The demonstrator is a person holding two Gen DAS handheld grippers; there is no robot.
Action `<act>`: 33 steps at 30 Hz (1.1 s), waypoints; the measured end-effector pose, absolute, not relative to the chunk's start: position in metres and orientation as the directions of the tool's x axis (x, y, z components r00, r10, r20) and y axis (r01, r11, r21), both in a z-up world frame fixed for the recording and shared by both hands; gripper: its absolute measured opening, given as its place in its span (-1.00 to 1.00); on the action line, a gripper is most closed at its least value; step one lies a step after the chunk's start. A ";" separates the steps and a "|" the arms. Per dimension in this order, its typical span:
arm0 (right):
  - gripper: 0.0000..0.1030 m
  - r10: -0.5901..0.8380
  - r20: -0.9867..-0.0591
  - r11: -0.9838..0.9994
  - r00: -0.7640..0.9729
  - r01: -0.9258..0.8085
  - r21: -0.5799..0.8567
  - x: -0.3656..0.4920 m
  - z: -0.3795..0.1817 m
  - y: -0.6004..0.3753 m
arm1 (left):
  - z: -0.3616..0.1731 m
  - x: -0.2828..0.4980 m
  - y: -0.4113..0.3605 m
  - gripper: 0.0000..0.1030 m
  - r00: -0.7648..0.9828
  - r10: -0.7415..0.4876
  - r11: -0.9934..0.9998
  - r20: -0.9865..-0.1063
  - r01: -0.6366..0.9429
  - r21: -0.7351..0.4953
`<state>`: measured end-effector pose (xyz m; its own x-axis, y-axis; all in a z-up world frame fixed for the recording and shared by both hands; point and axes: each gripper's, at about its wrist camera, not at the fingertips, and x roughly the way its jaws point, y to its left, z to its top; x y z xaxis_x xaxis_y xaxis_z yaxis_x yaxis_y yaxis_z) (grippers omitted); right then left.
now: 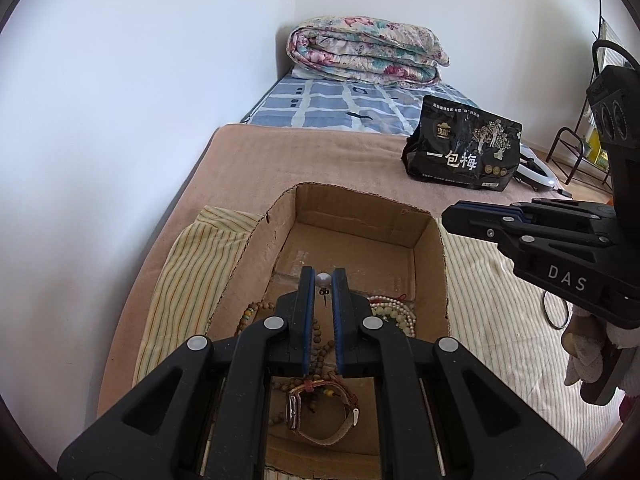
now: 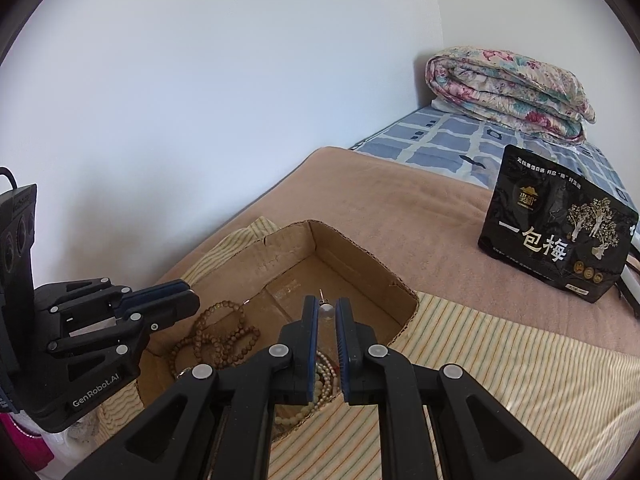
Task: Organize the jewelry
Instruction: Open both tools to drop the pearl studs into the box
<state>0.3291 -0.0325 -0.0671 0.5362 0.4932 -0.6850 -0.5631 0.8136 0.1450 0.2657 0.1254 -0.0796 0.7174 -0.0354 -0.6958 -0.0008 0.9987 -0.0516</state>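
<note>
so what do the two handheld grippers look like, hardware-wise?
Both are matte black plastic linkage frames with pale round pivot caps and blue-lined jaws. The right gripper carries white "DAS" lettering; the left gripper reads "GenRobot.AI". Each has a black camera block with round lenses and a black cable on top.

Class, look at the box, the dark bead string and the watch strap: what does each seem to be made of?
Box: corrugated cardboard, matte brown, with rough torn edges.
Bead string: probably wood, with dull brown round beads.
Watch strap: perhaps leather or fabric, tan and matte; too small to tell.
</note>
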 end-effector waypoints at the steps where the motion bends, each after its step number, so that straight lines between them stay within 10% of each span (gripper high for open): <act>1: -0.87 0.495 -0.686 0.812 0.534 -0.565 0.146 0.329 -0.068 -0.031 | -0.080 0.266 0.126 -0.87 0.716 -0.036 0.999 -0.697 -0.001 -0.053; 4: -0.76 0.493 -0.686 0.813 0.535 -0.564 0.144 0.331 -0.069 -0.030 | -0.080 0.266 0.127 -0.87 0.717 -0.037 0.999 -0.696 0.000 -0.053; 6: -0.28 0.486 -0.680 0.820 0.548 -0.554 0.140 0.332 -0.069 -0.030 | -0.080 0.265 0.126 -0.87 0.718 -0.025 0.999 -0.695 -0.003 -0.039; 12: 0.40 0.459 -0.666 0.845 0.588 -0.521 0.121 0.331 -0.064 -0.036 | -0.079 0.261 0.126 -0.33 0.726 -0.002 0.999 -0.688 -0.022 -0.026; 24: 0.94 0.405 -0.640 0.881 0.653 -0.466 0.083 0.322 -0.051 -0.056 | -0.075 0.253 0.123 0.07 0.733 0.003 0.999 -0.681 -0.029 -0.026; 33: 0.99 0.376 -0.621 0.899 0.688 -0.434 0.064 0.311 -0.039 -0.075 | -0.065 0.240 0.113 0.27 0.741 0.011 1.000 -0.671 -0.026 -0.013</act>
